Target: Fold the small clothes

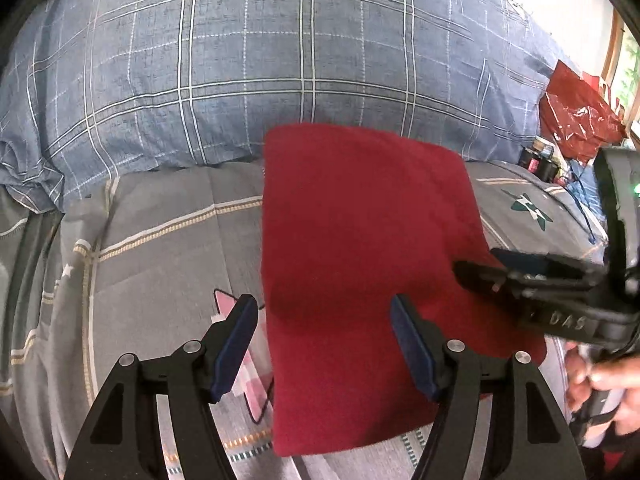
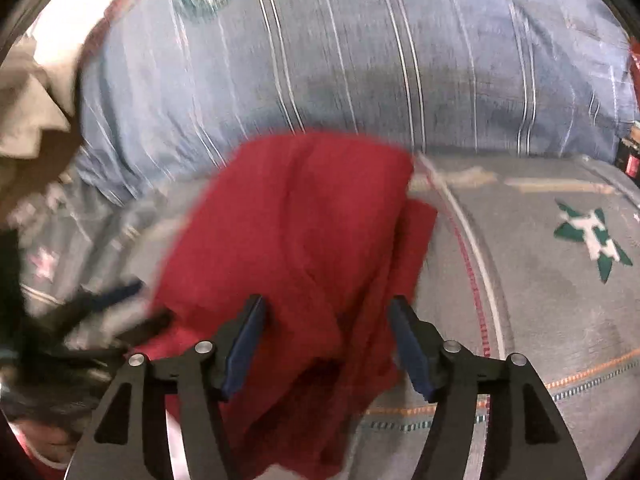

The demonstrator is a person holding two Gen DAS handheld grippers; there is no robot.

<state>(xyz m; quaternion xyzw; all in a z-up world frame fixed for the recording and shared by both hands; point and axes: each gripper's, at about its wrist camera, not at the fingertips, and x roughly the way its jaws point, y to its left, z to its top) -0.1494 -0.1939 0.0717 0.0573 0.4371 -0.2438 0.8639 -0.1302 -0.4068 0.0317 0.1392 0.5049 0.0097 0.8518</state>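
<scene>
A red cloth lies folded into a flat rectangle on the grey bedspread. My left gripper hovers over its near left part, jaws open, with the cloth's left edge below the gap and nothing gripped. My right gripper reaches in from the right over the cloth's right edge, held by a hand. In the right wrist view the red cloth looks creased and layered, blurred by motion. The right gripper stands open above it, pads clear of the fabric.
A blue plaid quilt is piled along the back of the bed. A red plastic bag and small dark items sit at the far right. Beige fabric shows at the left in the right wrist view.
</scene>
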